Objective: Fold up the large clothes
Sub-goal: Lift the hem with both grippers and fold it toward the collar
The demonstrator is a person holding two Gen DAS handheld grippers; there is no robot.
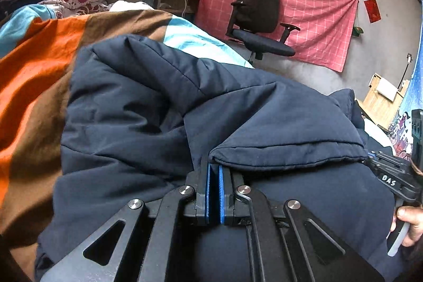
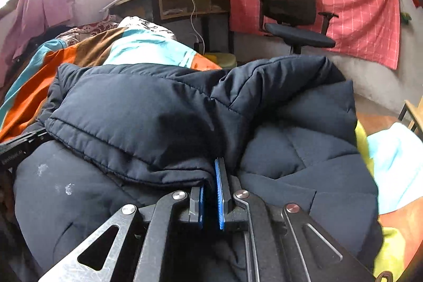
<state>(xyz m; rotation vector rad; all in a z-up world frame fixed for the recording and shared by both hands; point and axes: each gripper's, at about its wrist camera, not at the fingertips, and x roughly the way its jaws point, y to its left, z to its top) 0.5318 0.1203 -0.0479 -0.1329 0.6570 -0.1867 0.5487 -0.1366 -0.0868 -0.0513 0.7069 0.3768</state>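
Striped bedspread (image 1: 39, 65); claws (image 1: 214, 171) down-tilted, clamping jacket (image 1: 132, 110).

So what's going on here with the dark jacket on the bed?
A person is folding a navy padded jacket on a bed with an orange, brown and blue striped cover. Each hand holds a gripper: the left gripper and the right gripper are both shut on the hem edge of a folded-over flap, which lies doubled over the rest of the jacket.
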